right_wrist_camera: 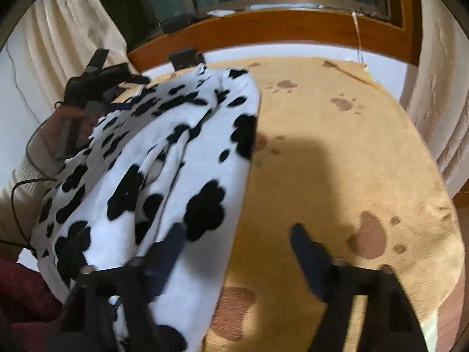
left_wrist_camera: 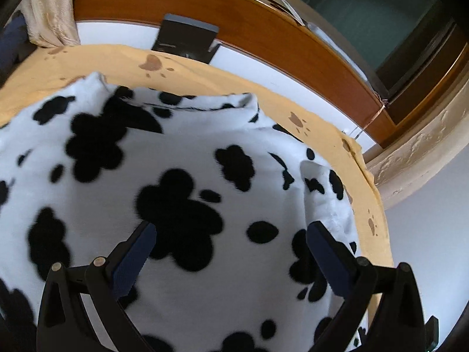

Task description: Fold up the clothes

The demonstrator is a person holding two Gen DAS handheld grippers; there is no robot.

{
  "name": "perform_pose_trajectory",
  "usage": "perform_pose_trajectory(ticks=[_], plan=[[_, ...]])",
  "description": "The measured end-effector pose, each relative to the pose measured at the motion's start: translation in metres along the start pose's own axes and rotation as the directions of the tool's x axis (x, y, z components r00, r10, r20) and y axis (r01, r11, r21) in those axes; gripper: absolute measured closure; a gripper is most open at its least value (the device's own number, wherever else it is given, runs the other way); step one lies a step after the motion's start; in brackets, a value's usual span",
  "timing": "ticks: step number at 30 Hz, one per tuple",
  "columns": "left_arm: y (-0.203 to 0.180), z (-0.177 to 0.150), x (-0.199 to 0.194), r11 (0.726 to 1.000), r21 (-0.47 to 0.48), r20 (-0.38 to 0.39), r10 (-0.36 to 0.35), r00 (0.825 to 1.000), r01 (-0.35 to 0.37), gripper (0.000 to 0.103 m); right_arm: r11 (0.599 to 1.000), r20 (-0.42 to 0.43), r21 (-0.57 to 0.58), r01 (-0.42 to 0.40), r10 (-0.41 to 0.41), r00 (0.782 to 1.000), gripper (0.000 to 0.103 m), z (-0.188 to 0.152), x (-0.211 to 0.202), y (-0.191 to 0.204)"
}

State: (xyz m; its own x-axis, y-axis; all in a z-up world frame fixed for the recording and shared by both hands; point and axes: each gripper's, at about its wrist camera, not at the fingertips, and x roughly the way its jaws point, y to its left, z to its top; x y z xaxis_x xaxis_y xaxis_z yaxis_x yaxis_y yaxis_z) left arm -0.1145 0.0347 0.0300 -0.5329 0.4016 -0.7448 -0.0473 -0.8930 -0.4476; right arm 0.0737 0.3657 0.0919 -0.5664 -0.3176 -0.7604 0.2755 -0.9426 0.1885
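A white fleece garment with black cow patches (left_wrist_camera: 181, 158) lies spread on a tan blanket with brown paw prints (left_wrist_camera: 205, 73). My left gripper (left_wrist_camera: 231, 234) hovers over the garment's middle, its blue pads wide apart with nothing between them. In the right wrist view the garment (right_wrist_camera: 164, 158) lies as a long, partly folded strip on the left of the blanket (right_wrist_camera: 337, 152). My right gripper (right_wrist_camera: 239, 234) is open at the strip's near right edge. Its left finger (right_wrist_camera: 173, 240) is over the fleece and its right finger (right_wrist_camera: 304, 243) over bare blanket.
A wooden frame (right_wrist_camera: 263, 29) runs along the far side, with a black box (right_wrist_camera: 186, 57) at its foot and a dark window behind. Cream curtains (right_wrist_camera: 433, 94) hang at both sides. A person's hand (right_wrist_camera: 67, 123) with a black cable is at the left, and dark red cloth (right_wrist_camera: 23, 293) lies near left.
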Motion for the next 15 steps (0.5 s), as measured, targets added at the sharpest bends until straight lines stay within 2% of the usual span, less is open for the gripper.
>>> perform_pose_trajectory(ticks=[3,6,8,10,11,15], plan=[[0.002,-0.006,0.009,1.000,0.015,-0.003,0.016,1.000,-0.016,0.000,0.999,-0.029,0.012,-0.033,0.034,0.999,0.037,-0.005,0.011,0.004],[0.007,-0.010,0.011,0.999,0.034,0.014,0.003,1.000,-0.003,0.000,0.999,-0.036,-0.035,0.015,-0.017,0.999,0.037,-0.005,0.013,0.016],[0.006,-0.012,0.010,0.999,0.051,0.025,-0.002,1.000,0.000,0.000,0.998,-0.042,-0.052,0.038,-0.040,0.998,0.041,-0.006,0.014,0.022],[0.005,-0.015,0.011,0.997,0.072,0.037,0.000,0.999,-0.002,0.000,0.996,-0.048,-0.065,0.061,-0.064,0.997,0.053,-0.007,0.015,0.027],[0.004,-0.017,0.011,0.996,0.086,0.048,0.002,0.999,-0.006,0.000,0.995,-0.049,-0.068,0.071,-0.075,0.996,0.055,-0.008,0.014,0.030],[-0.004,-0.025,0.013,0.985,0.167,0.072,0.042,0.996,-0.054,0.000,0.994,-0.055,-0.063,0.091,-0.094,0.994,0.073,-0.009,0.014,0.037]])
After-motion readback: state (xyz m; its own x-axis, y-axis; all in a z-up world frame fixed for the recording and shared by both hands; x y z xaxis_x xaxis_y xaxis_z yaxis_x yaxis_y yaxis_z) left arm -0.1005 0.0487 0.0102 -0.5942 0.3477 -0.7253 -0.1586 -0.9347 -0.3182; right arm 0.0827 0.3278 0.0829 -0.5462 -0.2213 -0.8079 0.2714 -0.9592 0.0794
